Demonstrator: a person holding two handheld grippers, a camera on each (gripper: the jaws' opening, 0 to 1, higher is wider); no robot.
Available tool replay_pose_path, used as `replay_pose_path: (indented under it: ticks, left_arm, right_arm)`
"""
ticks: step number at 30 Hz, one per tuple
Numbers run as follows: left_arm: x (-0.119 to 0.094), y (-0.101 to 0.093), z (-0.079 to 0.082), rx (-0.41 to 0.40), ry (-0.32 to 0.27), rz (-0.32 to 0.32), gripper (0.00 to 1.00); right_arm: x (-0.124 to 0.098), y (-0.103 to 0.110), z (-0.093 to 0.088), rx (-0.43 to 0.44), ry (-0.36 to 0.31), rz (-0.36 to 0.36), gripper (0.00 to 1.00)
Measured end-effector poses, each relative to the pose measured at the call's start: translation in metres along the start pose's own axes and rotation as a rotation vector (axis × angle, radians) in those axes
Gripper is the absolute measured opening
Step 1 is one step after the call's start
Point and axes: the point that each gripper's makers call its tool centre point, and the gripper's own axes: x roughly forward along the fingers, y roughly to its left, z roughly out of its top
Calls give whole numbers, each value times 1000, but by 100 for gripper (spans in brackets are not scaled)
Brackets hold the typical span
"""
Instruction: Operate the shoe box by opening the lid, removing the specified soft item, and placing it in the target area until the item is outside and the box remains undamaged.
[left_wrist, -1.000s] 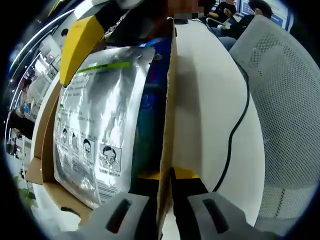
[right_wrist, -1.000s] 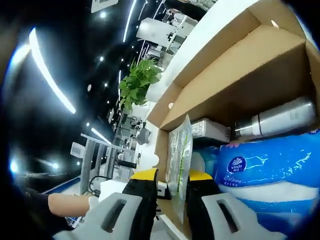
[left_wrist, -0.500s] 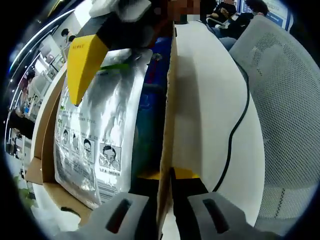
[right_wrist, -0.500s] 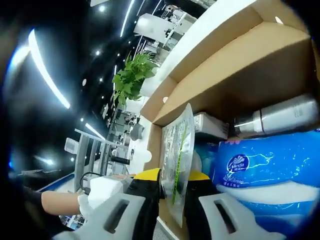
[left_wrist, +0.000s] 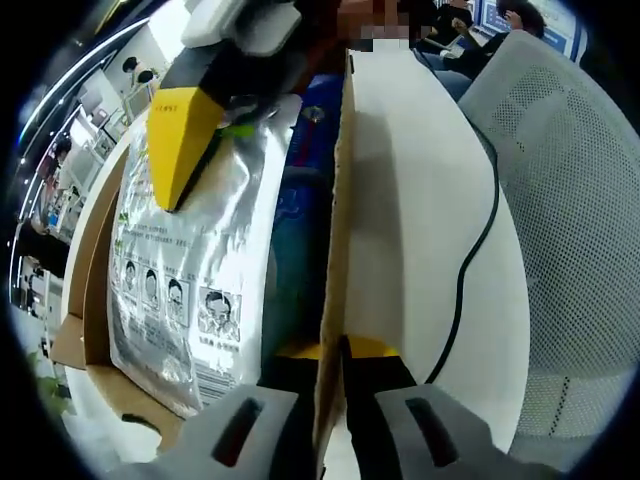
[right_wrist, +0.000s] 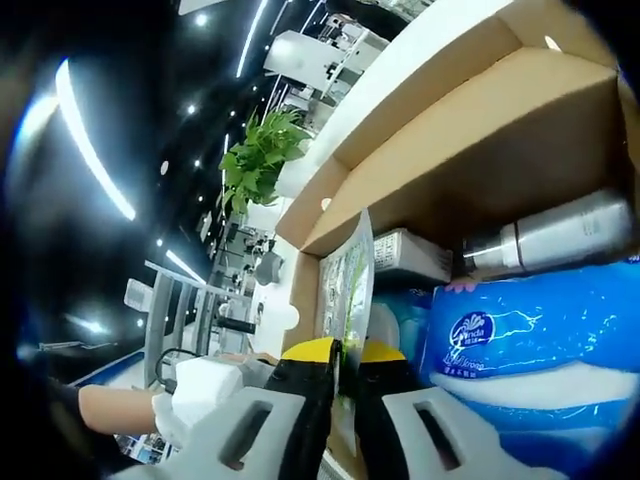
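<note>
On the white table (left_wrist: 420, 200): a cardboard shoe box (right_wrist: 480, 150) is seen with its lid (left_wrist: 336, 220) raised and viewed edge-on in the left gripper view.
Box contents: a blue tissue pack (right_wrist: 530, 340), a silver bottle (right_wrist: 560, 235) and a small printed carton (right_wrist: 410, 255) are packed against the inner wall, as seen in the right gripper view.
Soft item: a silver foil pouch (left_wrist: 190, 270) with a green stripe and printed pictograms is located inside the box, standing just beside the tissue pack; its top edge is gripped.
Right gripper (right_wrist: 338, 352): jaws are pinched narrow on the edge of the foil pouch; in the left gripper view its yellow fingertip (left_wrist: 185, 135) is laid over the pouch's upper corner.
Left gripper (left_wrist: 338, 345): jaws are clamped on the edge of the lid, cardboard sandwiched between them.
Background: a grey mesh chair (left_wrist: 570, 210) is placed beside the table, a black cable (left_wrist: 470, 260) is run across the tabletop, and a green plant (right_wrist: 255, 165) is set beyond the box.
Person: a hand (right_wrist: 120, 410) is visible low in the right gripper view.
</note>
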Motion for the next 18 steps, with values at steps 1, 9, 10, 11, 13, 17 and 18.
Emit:
replay_pose_path:
  ticks: [1,9,10,11,13,17,18]
  left_arm:
    - [0,0,0,0,0,0,4]
    - [-1,0,0,0,0,2,4]
    - [-1,0,0,1,0,2,4]
    - [-1,0,0,1,0,2,4]
    - [-1,0,0,1,0,2,4]
    - [-1,0,0,1,0,3,4]
    - [-1,0,0,1,0,3,4]
  right_arm:
    - [0,0,0,2,0,1,1]
    - [-3,6,0,11,-8,14,0]
    - [-3,8,0,12,-9,15,0]
    - [-4,9,0,11,-10,17,0]
    - [-5,10,0,8,-12,18,0]
    - [-7,10,1,11,-13,19,0]
    - [-8,11,0,10,-13,20,0]
